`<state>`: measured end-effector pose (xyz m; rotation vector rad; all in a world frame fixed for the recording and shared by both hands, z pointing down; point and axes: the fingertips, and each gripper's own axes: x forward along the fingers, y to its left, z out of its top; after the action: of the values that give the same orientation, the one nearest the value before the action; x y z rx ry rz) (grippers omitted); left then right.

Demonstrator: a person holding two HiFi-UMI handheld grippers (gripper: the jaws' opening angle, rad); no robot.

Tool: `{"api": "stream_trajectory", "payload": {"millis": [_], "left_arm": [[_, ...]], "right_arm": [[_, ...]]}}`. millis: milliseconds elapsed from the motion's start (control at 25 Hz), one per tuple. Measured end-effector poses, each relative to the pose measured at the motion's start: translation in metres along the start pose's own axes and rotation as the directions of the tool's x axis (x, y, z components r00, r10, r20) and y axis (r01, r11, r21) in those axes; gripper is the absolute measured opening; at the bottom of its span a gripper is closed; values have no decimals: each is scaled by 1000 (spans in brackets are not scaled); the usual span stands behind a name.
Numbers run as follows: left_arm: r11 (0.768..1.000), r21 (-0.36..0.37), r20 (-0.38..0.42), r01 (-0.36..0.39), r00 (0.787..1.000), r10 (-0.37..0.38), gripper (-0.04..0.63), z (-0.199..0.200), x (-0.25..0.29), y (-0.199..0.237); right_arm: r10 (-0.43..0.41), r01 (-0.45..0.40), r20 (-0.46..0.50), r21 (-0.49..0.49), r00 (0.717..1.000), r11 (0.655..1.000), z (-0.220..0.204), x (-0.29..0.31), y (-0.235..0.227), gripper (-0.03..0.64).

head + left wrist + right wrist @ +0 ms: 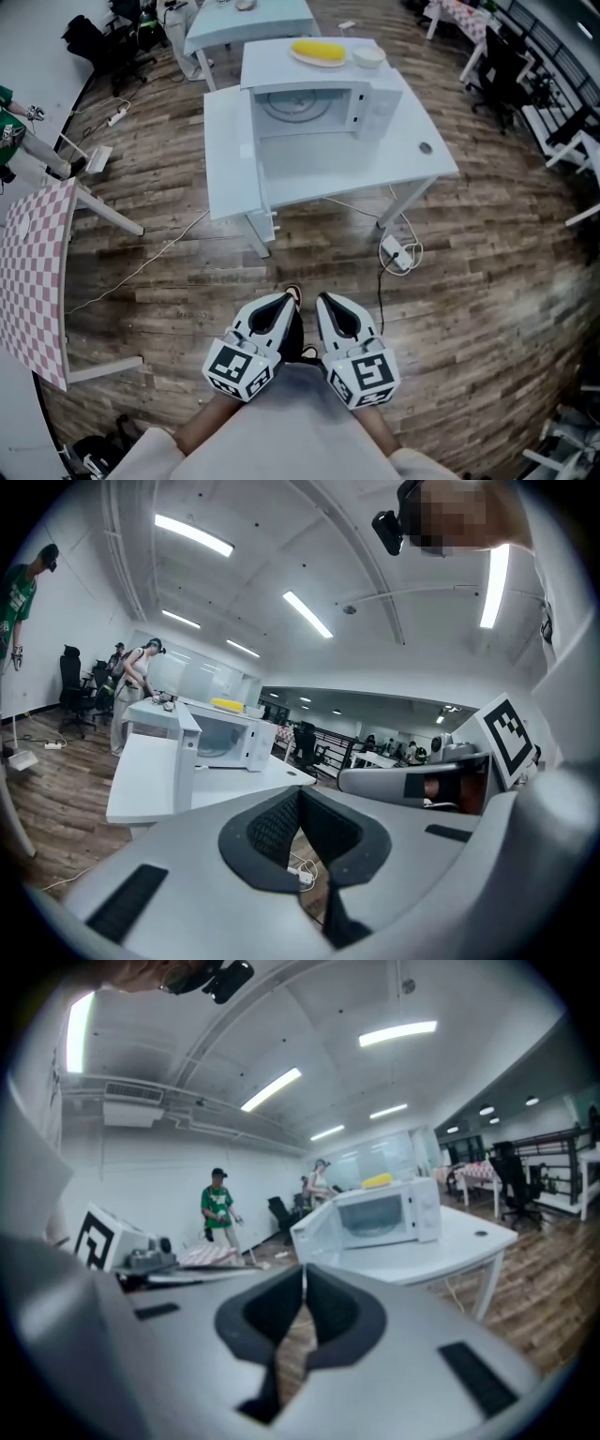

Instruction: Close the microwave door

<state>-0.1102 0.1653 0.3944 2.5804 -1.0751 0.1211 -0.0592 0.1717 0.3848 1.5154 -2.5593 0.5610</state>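
Both grippers hung low by the person's body, the left gripper [281, 305] and the right gripper [330, 307] each with fingers pressed together on nothing. At 12 o'clock, well apart across open wooden floor [469, 281], the microwave [323, 98] stood on the white bench [412, 155], its door [230, 155] swung wide on the left. Closing had apparently not begun. The next move likely called for an approach, then a push on the door's outer face toward 3 o'clock. A power strip [396, 251] lay by the bench leg at 1 o'clock, and a chequered table [33, 272] edged in at 9 o'clock.
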Motion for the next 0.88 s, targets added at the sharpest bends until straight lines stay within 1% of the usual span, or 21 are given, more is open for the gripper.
{"api": "stream_trajectory", "payload": {"millis": [200,440,760,880], "left_arm": [[1000,-10,-14,-23,1000,22,18,5,16,24],[999,-22,-22,-48,999,47,18,19,32,58],[998,63,-24,-17,1000,19,18,41,41,105],[997,70,-21,-30,999,31,18,47,39,126]], "right_arm": [[23,-23,-18,0,1000,1000,9,29,-10,23],[25,-25,-34,7,999,1000,24,66,-27,23],[7,-8,-30,-10,1000,1000,50,116,-42,23],[-4,3,-26,-22,1000,1000,59,135,-47,23]]}}
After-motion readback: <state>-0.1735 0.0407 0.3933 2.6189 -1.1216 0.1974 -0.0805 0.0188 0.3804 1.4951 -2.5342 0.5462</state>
